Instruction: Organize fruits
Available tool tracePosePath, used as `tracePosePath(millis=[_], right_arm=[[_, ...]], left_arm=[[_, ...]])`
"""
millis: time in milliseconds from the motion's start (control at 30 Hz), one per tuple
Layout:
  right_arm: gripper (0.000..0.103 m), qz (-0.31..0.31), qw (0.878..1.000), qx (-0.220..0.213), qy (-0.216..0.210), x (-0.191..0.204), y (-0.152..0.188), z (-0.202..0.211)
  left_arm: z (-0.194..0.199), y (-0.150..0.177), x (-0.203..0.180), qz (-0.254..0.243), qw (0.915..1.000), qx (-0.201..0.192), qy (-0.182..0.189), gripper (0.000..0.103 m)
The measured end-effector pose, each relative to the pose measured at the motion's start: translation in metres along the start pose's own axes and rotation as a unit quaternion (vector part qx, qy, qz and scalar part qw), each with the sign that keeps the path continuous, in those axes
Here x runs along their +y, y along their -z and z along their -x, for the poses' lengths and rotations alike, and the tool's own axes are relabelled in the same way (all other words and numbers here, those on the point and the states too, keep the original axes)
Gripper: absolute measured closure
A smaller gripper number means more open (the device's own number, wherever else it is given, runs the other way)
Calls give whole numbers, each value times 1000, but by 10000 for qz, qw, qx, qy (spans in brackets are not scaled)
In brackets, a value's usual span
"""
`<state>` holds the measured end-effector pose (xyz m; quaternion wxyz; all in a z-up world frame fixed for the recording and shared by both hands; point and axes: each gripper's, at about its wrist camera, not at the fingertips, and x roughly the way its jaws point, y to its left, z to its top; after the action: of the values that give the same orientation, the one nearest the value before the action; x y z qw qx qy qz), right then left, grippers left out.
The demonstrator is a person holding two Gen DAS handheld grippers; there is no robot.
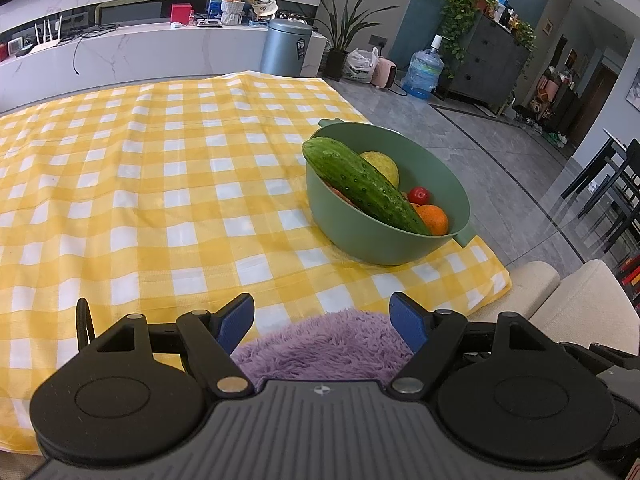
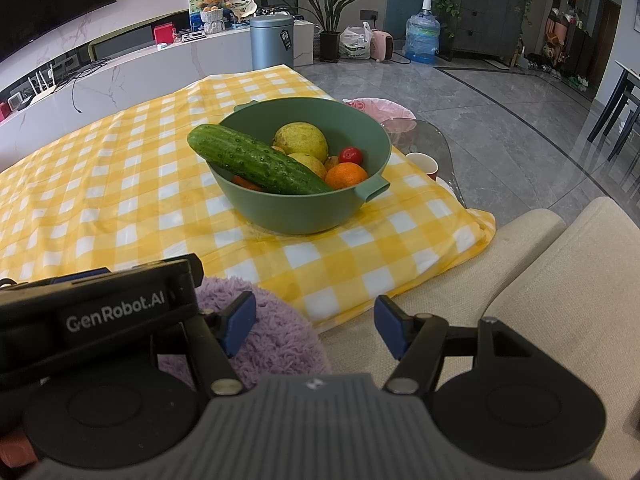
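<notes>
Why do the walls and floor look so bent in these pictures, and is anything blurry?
Both views are fisheye, so straight lines bow near the edges. In the left wrist view the green bowl and cucumber are sharp, with bright glare top right. In the right wrist view the tiled floor shines with reflections; the gripper body at the bottom looks soft.

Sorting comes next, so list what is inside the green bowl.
In the green bowl: a cucumber lying across the rim, two yellow-green fruits, an orange, a small red tomato. An orange-red piece shows under the cucumber; the rest is covered.
</notes>
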<state>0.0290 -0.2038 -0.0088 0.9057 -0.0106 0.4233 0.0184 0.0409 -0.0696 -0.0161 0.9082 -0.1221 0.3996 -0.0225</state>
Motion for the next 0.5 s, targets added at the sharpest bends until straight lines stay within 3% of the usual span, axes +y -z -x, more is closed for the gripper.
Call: tracePosePath(millis=[500], right_arm=[[40,0,10000,-3,0,0,0,1]], left_arm=[[0,0,0,-26,10000,3,15,13]])
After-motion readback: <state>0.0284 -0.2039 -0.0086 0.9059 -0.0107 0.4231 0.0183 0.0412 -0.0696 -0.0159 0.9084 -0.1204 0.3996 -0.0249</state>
